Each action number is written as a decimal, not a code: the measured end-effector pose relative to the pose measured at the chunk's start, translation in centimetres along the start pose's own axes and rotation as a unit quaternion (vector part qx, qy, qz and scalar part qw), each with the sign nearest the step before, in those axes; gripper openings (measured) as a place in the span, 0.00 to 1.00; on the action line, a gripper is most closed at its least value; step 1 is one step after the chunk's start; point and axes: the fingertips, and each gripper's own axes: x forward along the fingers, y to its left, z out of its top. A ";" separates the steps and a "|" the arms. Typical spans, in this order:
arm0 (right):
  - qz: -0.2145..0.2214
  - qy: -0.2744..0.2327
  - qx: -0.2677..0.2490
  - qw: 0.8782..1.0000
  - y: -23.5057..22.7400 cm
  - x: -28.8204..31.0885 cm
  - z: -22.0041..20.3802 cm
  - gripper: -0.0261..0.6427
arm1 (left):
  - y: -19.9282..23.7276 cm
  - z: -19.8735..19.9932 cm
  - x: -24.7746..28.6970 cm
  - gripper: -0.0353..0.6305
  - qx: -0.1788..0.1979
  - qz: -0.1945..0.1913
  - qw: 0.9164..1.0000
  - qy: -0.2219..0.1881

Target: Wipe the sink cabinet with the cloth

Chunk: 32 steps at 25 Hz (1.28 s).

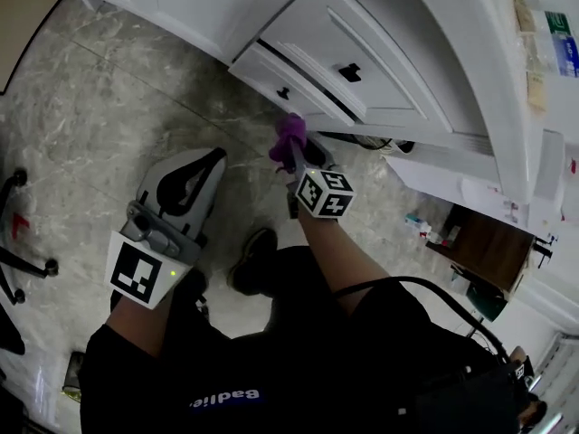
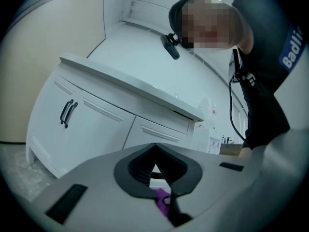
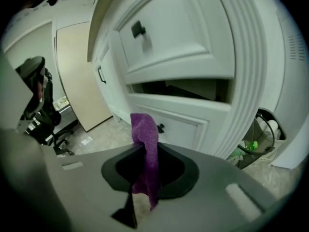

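Note:
The white sink cabinet [image 1: 380, 25] fills the top of the head view, with an upper drawer [image 1: 357, 57] standing slightly out and a lower drawer [image 1: 271, 78] with a black knob. My right gripper [image 1: 294, 158] is shut on a purple cloth [image 1: 289, 134], held just in front of the lower drawer. In the right gripper view the cloth [image 3: 145, 141] stands up out of the right gripper [image 3: 144, 164], close to the lower drawer [image 3: 183, 122]. My left gripper [image 1: 193, 177] hangs lower left, away from the cabinet [image 2: 96, 124]; the left gripper [image 2: 154, 170] is shut and holds nothing.
A black office chair [image 3: 36, 93] stands to the left, its base [image 1: 23, 262] at the head view's edge. A brown wooden stand [image 1: 484, 247] and small bottles [image 1: 423, 226] sit to the right. A green bottle [image 3: 251, 145] lies beside the cabinet. My shoe [image 1: 253, 259] is on the marble floor.

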 end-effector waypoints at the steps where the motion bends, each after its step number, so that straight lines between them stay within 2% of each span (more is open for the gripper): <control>1: 0.012 0.000 -0.001 1.000 1.4 -1.7 1.0 0.13 | -1.0 0.9 -0.5 0.05 0.011 -0.001 1.000 0.013; 3: 0.030 0.009 -0.006 1.000 3.8 -5.6 2.7 0.13 | -2.7 3.1 -1.9 0.05 0.021 0.003 0.999 0.046; 5: 0.040 0.016 -0.014 0.999 5.8 -9.7 4.7 0.13 | -3.8 6.2 -3.7 0.05 0.015 0.021 0.997 0.070; 8: 0.049 0.025 -0.033 0.998 8.0 -16.6 8.6 0.13 | -5.8 12.0 -6.1 0.05 0.012 0.050 0.994 0.095; 11: 0.054 0.041 -0.048 0.996 10.3 -24.3 12.2 0.13 | -9.3 18.7 -8.1 0.05 0.005 0.062 0.992 0.112; 15: 0.055 0.038 -0.057 0.996 13.5 -34.7 18.7 0.13 | -15.0 28.9 -8.6 0.05 0.013 0.046 0.992 0.113; 19: 0.075 -0.005 -0.064 0.995 17.4 -43.9 25.5 0.13 | -20.4 36.7 -7.6 0.05 0.039 0.003 0.992 0.119; 22: 0.105 -0.048 -0.077 0.990 19.2 -49.0 28.6 0.13 | -24.2 40.1 -6.5 0.05 0.060 -0.015 0.992 0.111; 25: 0.136 -0.077 -0.084 0.984 19.1 -54.0 29.6 0.13 | -29.3 42.5 -5.4 0.05 0.067 -0.012 0.993 0.100; 28: 0.164 -0.100 -0.114 0.975 17.6 -58.8 30.6 0.13 | -35.3 44.6 -3.6 0.05 0.044 0.014 0.996 0.073; 32: 0.193 -0.139 -0.135 0.962 15.4 -65.6 31.7 0.13 | -43.9 45.2 -1.7 0.05 0.006 0.022 0.998 0.050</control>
